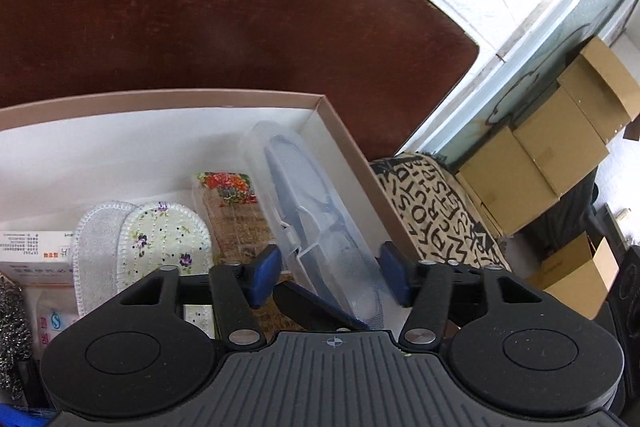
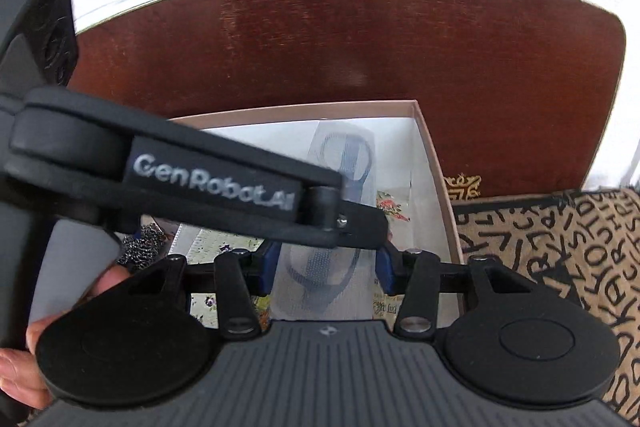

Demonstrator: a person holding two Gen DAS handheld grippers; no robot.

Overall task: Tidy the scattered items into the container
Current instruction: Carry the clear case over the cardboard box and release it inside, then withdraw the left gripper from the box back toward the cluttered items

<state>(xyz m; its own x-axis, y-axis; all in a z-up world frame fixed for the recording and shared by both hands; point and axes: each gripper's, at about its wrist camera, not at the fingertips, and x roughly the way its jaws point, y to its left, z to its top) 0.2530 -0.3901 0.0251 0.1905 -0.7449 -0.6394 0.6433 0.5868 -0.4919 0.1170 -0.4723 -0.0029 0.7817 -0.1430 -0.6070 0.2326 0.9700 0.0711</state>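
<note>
While both grippers hover over the box, I log their state first: the left gripper [image 1: 330, 273] has its blue pads spread apart with nothing between them, poised above the near end of the clear plastic case [image 1: 316, 223]. My right gripper [image 2: 325, 273] is likewise spread wide and empty, straddling the same case [image 2: 326, 259] from above without visibly touching it.

Contents of the cardboard box [image 1: 344, 135], near to far: a steel scourer [image 1: 12, 327] at the left edge, a white medicine carton [image 1: 34, 255], a pair of floral insoles [image 1: 160, 247], a floral-topped packet [image 1: 232, 199], then the clear case lying along the right wall.

Judgement: the task looks nearly finished. The brown surface [image 1: 240, 19] beyond the box shows no loose items in either view, though I cannot see what lies behind the cameras.

Obstructions: in the right wrist view the left gripper's black arm [image 2: 208, 183] crosses the box diagonally and hides much of its left half. Beside the surface sit a letter-print cloth [image 1: 440, 211] and stacked cartons [image 1: 552, 143], well apart from the work.
</note>
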